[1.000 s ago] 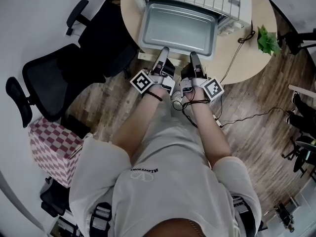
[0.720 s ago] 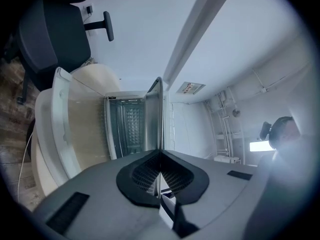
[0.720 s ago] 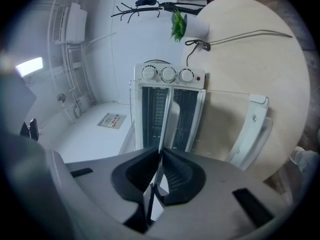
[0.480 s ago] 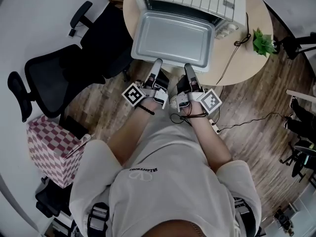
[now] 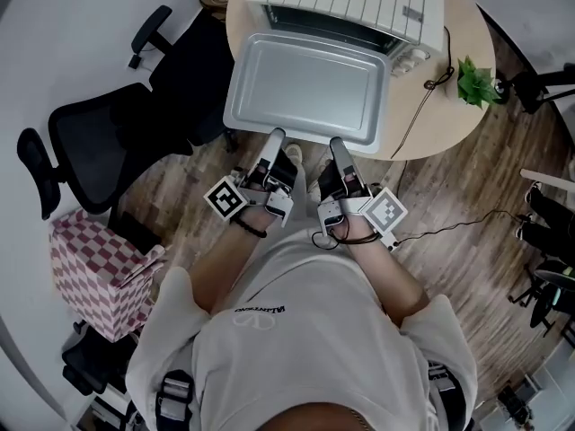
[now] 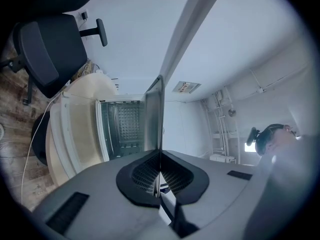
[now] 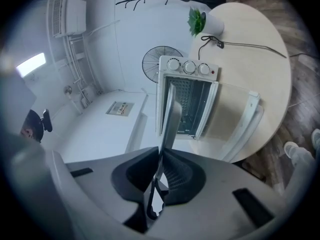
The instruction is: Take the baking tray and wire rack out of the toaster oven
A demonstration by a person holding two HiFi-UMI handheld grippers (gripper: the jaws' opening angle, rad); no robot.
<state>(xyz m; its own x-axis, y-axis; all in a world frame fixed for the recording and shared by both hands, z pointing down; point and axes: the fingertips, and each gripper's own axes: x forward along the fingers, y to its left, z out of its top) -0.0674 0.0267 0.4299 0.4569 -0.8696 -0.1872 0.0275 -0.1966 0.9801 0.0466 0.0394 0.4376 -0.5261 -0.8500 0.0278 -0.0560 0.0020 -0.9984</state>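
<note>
Left tongs: your left gripper (image 5: pixel 272 138) is clamped tight on the near rim of the baking tray (image 5: pixel 310 86), left of centre.
Right tongs: your right gripper (image 5: pixel 334 144) is pinched narrow on the same rim, just beside the left one.
Tray: held roughly level in front of the toaster oven (image 5: pixel 346 3), far edge near its mouth, near edge overhanging the round table (image 5: pixel 467 34) toward you.
Oven: door dropped open, cavity showing in both gripper views.
Around: potted plant (image 5: pixel 473 77) on the table's right; black office chair (image 5: pixel 99 142) to the left.
</note>
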